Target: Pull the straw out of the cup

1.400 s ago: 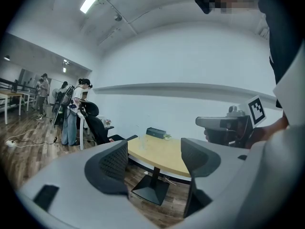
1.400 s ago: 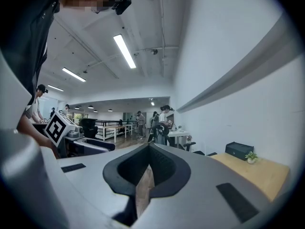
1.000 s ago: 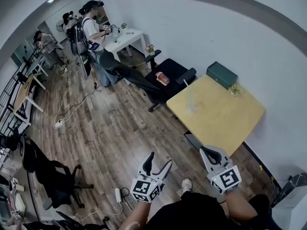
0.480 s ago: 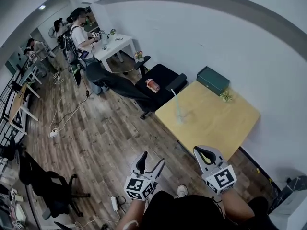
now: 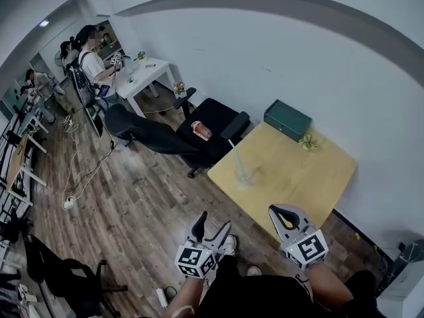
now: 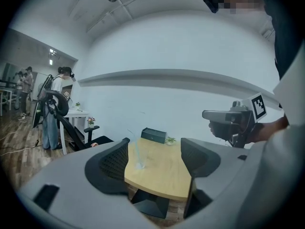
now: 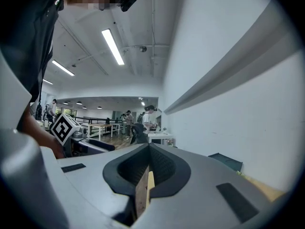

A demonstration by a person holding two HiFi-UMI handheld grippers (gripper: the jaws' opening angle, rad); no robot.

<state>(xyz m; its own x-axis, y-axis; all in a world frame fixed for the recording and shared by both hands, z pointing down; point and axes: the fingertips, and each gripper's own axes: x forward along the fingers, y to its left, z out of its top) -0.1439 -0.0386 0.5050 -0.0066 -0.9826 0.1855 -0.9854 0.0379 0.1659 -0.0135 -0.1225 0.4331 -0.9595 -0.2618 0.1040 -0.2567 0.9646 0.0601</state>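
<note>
A clear cup [image 5: 242, 175] with a pale straw [image 5: 234, 152] leaning up and to the left stands near the left edge of the yellow table [image 5: 298, 177]. Both grippers hang in the air short of the table's near edge, away from the cup. My left gripper [image 5: 213, 223] is open with nothing in it. In the left gripper view the cup [image 6: 139, 158] and straw [image 6: 133, 141] show far off between the spread jaws of the left gripper [image 6: 153, 160]. My right gripper [image 5: 286, 211] is shut and empty. In the right gripper view, the right gripper [image 7: 148, 170] has its pads together.
A dark green box [image 5: 287, 120] and a small plant [image 5: 307, 141] sit at the table's far edge by the white wall. A black office chair [image 5: 215, 119] with an orange object [image 5: 200, 130] stands left of the table. People [image 5: 89, 53] work at a white desk [image 5: 142, 75] far left.
The view has moved toward the table, so the table and cup sit closer and lower in the picture. Both grippers keep their places and states.
</note>
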